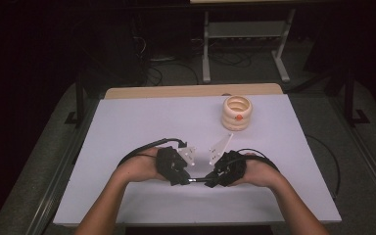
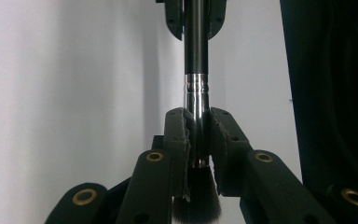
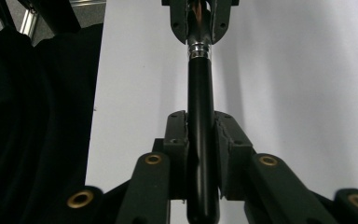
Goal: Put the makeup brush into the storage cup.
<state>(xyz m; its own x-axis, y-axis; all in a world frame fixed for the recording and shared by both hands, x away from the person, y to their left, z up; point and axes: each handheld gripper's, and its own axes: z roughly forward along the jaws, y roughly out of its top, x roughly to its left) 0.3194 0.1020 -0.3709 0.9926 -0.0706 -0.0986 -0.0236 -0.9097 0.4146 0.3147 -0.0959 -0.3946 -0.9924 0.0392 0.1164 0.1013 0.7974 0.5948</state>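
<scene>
Covering most of the high view, the white table (image 1: 127, 127) carries everything, with its wooden far edge toward 12 o'clock. Next in size are your two forearms, which come in from 6 o'clock and meet near the table's middle front. Your left gripper (image 1: 182, 177) sits at about 9 o'clock of that meeting point and your right gripper (image 1: 210, 181) at about 3 o'clock, their jaws turned toward each other and nearly touching. A black cable loops out from each hand over the table. The cream ribbed holder (image 1: 236, 112) stands upright at roughly 1 o'clock from your hands, well apart from them, with a small orange spot on its near side. Between the grippers lies the makeup brush (image 1: 196, 180), held level just above the table. In the left gripper view the brush (image 2: 196, 93) runs toward 12 o'clock; your left jaws are clenched on its silver ferrule (image 2: 196, 107), with the dark bristles (image 2: 196, 200) at 6 o'clock behind the pads. In the right gripper view your right jaws are clenched on the black handle (image 3: 200, 121), pads pressing both sides, with the handle's rounded end at 6 o'clock. The left gripper's jaws show at 12 o'clock there, gripping the ferrule (image 3: 199, 49).
</scene>
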